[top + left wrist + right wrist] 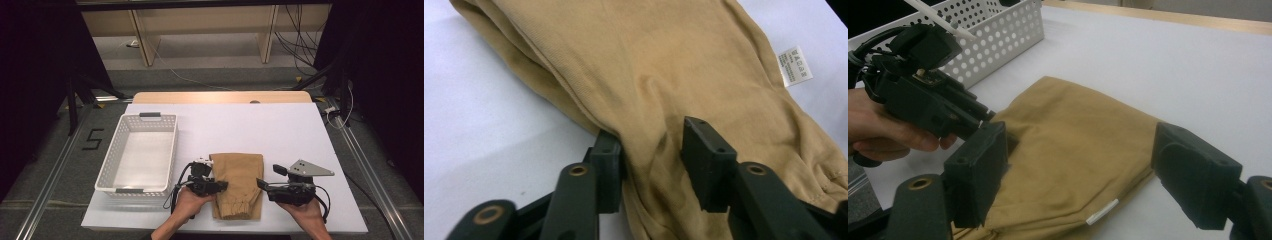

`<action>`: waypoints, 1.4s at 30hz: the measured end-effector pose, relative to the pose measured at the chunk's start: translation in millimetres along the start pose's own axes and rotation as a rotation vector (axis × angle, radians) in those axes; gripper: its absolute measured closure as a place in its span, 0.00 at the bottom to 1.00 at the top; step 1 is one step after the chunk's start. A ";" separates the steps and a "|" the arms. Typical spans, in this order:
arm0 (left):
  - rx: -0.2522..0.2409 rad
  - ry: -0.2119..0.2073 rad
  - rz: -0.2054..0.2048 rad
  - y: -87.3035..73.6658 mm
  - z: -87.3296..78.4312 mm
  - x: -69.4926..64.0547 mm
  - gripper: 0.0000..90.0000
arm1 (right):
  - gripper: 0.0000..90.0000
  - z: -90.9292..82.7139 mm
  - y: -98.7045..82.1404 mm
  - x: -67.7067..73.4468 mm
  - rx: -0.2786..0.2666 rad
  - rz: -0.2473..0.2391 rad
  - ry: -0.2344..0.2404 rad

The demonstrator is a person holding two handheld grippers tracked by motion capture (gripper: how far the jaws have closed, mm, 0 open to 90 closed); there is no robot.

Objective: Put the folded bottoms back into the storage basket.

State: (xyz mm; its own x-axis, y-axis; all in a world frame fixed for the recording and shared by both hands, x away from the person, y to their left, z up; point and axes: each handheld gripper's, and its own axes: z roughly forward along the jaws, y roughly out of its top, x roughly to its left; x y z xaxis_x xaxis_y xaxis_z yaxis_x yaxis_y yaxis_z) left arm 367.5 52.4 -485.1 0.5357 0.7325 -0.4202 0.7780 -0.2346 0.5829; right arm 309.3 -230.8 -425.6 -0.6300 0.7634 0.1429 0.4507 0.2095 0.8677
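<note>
Basket beside tan garment; left gripper straddling fabric, right gripper released.

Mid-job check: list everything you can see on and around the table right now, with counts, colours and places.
folded garment: one, tan, on the table's near edge between the two grippers, a small white label on it
basket: one, white, perforated, on the table's left side, nothing inside
table: one, white top with a wooden strip along the far edge
shelf unit: one, light wood, on the floor beyond the table
cables: several, dark, on the floor at the far right
left gripper: one, black, jaws either side of a fold of the garment's left edge, pads not clearly pressing
right gripper: one, black, jaws wide open at the garment's right edge
hands: two, one on each gripper
</note>
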 end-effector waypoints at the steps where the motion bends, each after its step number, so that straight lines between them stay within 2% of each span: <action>1: -0.001 0.000 0.001 0.1 0.3 0.1 0.70 | 0.26 0.1 -0.2 -0.1 0.001 0.002 -0.001; 7: -0.008 -0.004 0.007 -0.4 1.6 1.6 0.84 | 0.27 0.3 -0.3 0.0 -0.001 0.000 -0.001; 13: -0.014 -0.019 0.012 -0.4 0.5 1.9 0.92 | 0.27 -1.1 0.2 -1.2 -0.015 0.009 -0.005; 21: -0.029 -0.036 0.017 1.2 -3.7 1.0 0.93 | 0.27 -1.9 -0.5 -0.6 -0.022 0.006 -0.007; 35: -0.037 -0.089 0.061 13.4 -22.1 -8.5 0.94 | 0.27 -5.4 -1.5 -1.7 -0.030 0.020 -0.016; 42: -0.039 -0.114 0.057 20.4 -30.3 -9.7 0.94 | 0.27 -5.4 -1.3 -2.9 -0.028 0.023 -0.019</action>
State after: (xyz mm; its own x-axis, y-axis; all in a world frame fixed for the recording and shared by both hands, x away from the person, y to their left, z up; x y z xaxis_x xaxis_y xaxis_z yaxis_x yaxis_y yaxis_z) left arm 368.3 59.8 -448.1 0.6140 0.6408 -0.4608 0.7333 -0.2472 0.6334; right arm 307.1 -236.6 -424.6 -0.6077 0.7790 0.1543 0.4472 0.1751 0.8771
